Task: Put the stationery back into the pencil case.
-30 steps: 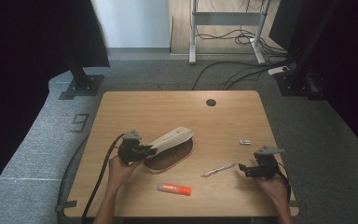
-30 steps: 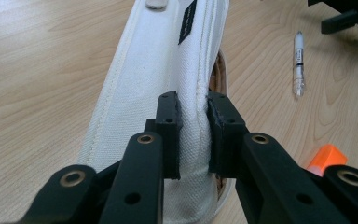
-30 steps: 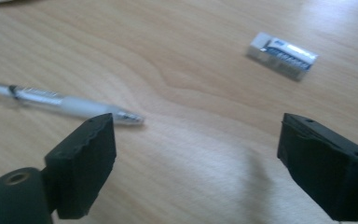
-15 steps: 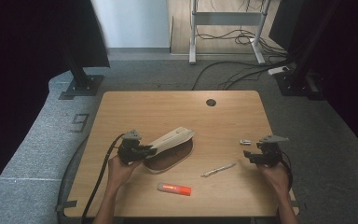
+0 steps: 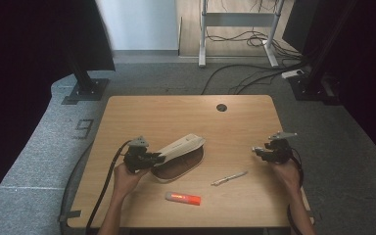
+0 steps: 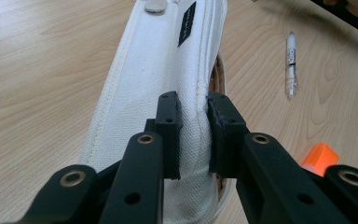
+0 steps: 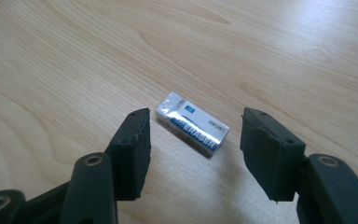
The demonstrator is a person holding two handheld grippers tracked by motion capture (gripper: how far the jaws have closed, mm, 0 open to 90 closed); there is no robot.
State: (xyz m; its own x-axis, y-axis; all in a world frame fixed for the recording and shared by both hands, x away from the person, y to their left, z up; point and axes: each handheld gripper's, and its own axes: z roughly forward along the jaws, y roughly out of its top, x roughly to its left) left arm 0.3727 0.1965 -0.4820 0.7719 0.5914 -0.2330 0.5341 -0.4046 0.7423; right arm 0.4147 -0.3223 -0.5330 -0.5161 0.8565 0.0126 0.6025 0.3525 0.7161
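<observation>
High view: the left gripper point(image 5: 157, 157) is clamping a white pouch point(image 5: 183, 145) at mid-table point(image 5: 176, 112); the right gripper point(image 5: 255, 151) is hovering near the right edge.

Left gripper view: both jaws are pinching the pouch's rim.

Right gripper view: half-open jaws, just closing, are flanking an untouched eraser point(image 7: 192, 124); its blue lettering is too blurred to read.

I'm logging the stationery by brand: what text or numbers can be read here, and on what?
"ERASER": blue band of the eraser.
"9": floor mat left of the table.
Small black tag on the white pencil case: too blurred.
Pen print: too small.
</observation>
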